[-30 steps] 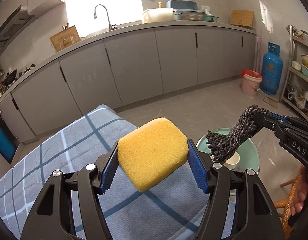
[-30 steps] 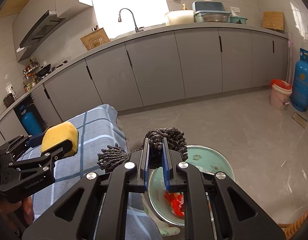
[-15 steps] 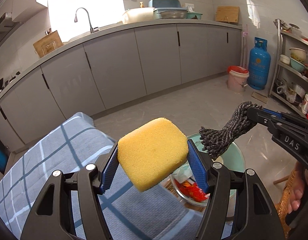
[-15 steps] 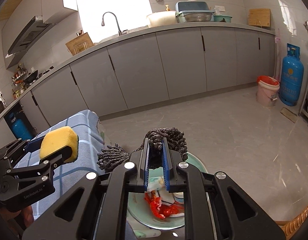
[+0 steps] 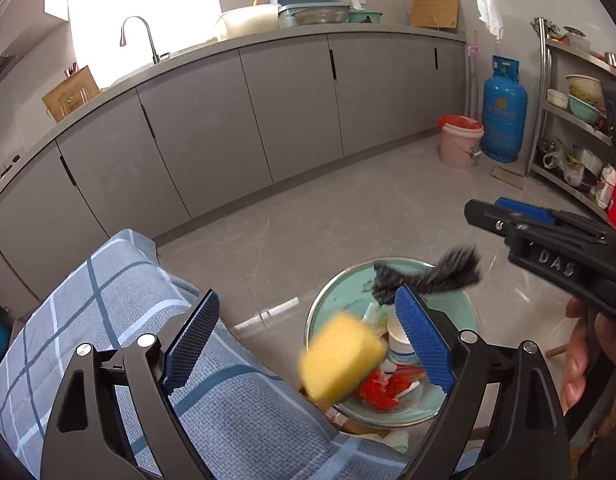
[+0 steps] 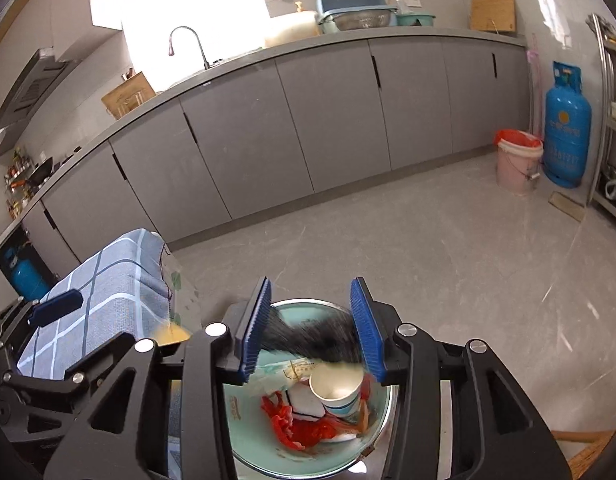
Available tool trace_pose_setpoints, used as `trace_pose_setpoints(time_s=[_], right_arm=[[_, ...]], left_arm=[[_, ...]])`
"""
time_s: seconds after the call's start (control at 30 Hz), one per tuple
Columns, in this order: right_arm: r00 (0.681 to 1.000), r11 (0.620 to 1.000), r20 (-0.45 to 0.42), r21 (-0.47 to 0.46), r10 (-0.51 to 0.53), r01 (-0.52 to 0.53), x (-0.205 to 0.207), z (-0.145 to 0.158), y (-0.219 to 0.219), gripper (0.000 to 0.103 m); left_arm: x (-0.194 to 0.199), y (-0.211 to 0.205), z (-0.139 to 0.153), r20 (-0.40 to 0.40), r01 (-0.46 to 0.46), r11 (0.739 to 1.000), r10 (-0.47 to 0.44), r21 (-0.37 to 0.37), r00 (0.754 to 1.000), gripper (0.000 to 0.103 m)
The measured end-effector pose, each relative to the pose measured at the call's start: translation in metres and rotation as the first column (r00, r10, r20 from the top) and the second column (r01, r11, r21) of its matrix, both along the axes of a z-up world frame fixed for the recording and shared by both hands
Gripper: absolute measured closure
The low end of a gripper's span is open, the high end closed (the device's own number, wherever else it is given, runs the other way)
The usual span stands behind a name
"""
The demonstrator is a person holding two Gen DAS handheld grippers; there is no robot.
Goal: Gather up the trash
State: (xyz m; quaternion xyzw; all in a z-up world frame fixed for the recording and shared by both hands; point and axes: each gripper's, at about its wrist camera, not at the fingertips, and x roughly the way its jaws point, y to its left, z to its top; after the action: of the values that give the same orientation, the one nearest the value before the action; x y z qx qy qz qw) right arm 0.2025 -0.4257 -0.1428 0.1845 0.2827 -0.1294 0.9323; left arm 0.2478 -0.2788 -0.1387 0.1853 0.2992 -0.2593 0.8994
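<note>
Yellow sponge [image 5: 341,358] is loose in mid-air, blurred, over the near-left rim of the green basin [image 5: 459,312]! The left gripper [image 5: 308,338] has just been opening, jaws wide apart, nothing pressed. Dark scrubber [image 6: 315,338] drops blurred between the right gripper [image 6: 313,326] jaws, which have just parted, above the paper cup [image 6: 337,390] and red wrappers [image 6: 304,428].

You see a porous yellow sponge [image 5: 341,358], a fuzzy dark knitted rag [image 5: 427,278], a glossy green basin [image 5: 335,300], a paper cup [image 6: 336,390], woven checked cloth [image 5: 108,300], and matt grey cabinets [image 5: 292,112] above polished floor [image 5: 347,216].
</note>
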Motion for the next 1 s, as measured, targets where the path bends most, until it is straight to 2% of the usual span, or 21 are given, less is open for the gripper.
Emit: trace_pose_setpoints(time_s=[0.03, 0.1, 0.33, 1.0], right_arm=[[1.0, 1.0, 0.001, 0.003, -0.001, 0.001, -0.001, -0.001, 0.0, 0.047], [1.0, 1.0, 0.007, 0.015, -0.004, 0.004, -0.007, -0.002, 0.0, 0.044], [0.999, 0.999, 0.027, 0.015, -0.029, 0.029, -0.031, 0.008, 0.005, 0.031], [0.998, 0.998, 0.06, -0.057, -0.02, 0.023, -0.06, 0.048, 0.052, 0.028]], left_arm=[[0.001, 0.002, -0.003, 0.0, -0.007, 1.0, 0.007, 0.011, 1.0, 0.011], [0.002, 0.007, -0.006, 0.001, -0.026, 0.999, 0.026, 0.029, 1.0, 0.01], [-0.003, 0.028, -0.003, -0.006, -0.058, 0.998, 0.058, 0.017, 0.998, 0.007], [-0.022, 0.083, 0.039, 0.029, -0.095, 0.991, 0.098, -0.092, 0.995, 0.007]])
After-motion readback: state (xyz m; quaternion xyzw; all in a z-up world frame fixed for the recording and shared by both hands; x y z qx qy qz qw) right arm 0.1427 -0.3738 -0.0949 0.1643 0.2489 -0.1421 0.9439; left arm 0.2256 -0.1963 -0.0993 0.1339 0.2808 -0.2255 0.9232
